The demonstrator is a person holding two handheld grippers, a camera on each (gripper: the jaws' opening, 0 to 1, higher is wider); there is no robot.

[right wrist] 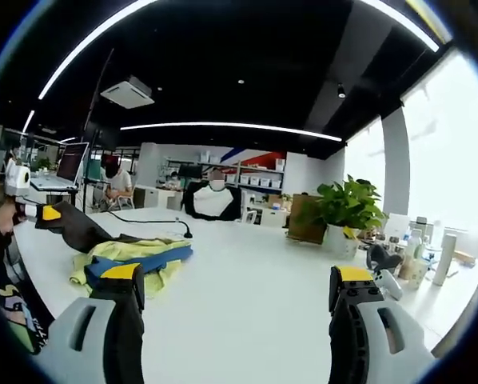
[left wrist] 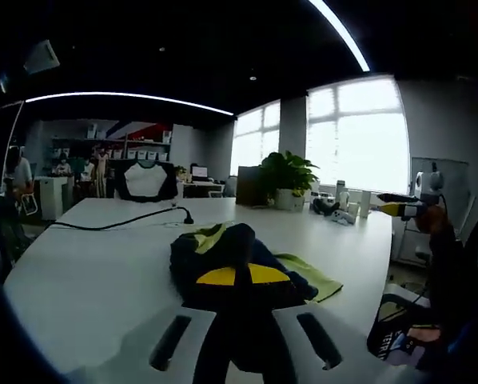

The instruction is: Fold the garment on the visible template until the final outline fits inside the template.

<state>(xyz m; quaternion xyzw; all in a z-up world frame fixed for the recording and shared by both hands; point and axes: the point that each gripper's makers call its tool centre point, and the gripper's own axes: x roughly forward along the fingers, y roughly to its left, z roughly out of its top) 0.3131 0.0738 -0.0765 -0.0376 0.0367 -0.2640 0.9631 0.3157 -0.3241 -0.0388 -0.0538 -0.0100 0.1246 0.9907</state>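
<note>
Dark navy fabric with yellow-green trim, the garment (left wrist: 239,268) lies bunched on the white table (left wrist: 79,280) in the left gripper view. Its near edge runs down between the left gripper (left wrist: 243,340) jaws, which are closed on the cloth. A black cable (left wrist: 119,220) snakes across the far left of the table, and a potted plant (left wrist: 287,176) stands far off by the windows. At the right edge the right gripper (left wrist: 403,208) shows, raised above the table.

In the right gripper view, the right gripper (right wrist: 235,300) has its jaws spread wide with nothing between them. The garment (right wrist: 135,256) lies to the left, well apart from the right gripper's fingers. The left gripper (right wrist: 43,212) enters from the left, with dark cloth hanging from it.
</note>
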